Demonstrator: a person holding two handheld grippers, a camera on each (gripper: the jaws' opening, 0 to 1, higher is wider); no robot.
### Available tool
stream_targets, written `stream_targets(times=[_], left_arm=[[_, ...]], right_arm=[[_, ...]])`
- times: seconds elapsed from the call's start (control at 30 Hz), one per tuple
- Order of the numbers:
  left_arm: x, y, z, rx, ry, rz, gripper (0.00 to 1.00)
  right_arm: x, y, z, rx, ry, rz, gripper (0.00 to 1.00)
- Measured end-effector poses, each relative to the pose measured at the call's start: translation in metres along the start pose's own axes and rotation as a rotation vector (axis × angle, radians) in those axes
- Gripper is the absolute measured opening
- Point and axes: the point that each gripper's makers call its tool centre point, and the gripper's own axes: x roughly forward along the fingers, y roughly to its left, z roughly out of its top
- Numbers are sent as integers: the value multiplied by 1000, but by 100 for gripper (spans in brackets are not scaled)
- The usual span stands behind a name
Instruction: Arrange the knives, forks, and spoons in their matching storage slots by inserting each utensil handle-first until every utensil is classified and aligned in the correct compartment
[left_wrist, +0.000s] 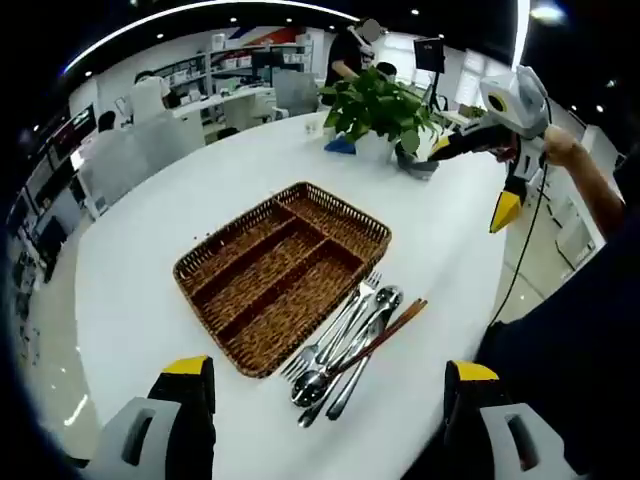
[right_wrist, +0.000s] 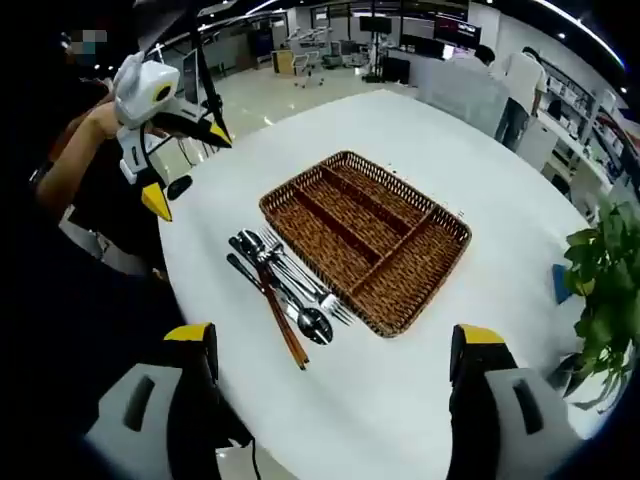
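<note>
On the white table, the utensil pile lies tangled just beside the empty wicker tray, so either wide-open gripper, left or right, may well drag several pieces together.

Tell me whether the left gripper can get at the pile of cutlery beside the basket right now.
Probably yes: the left gripper is open and the cutlery pile lies in the open on the table just ahead, beside the wicker tray, with nothing between.
</note>
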Motion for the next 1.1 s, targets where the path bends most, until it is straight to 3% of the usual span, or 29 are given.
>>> stream_targets(times=[0.6, 0.8, 1.1], left_arm=[[8, -8, 12, -24, -57, 2, 100], [6, -9, 18, -29, -101, 0, 96], [9, -10, 4, -50, -94, -18, 90]], right_arm=[[14, -3, -8, 46, -37, -22, 99], [17, -1, -9, 44, -35, -14, 99], [21, 6, -11, 31, -35, 0, 97]])
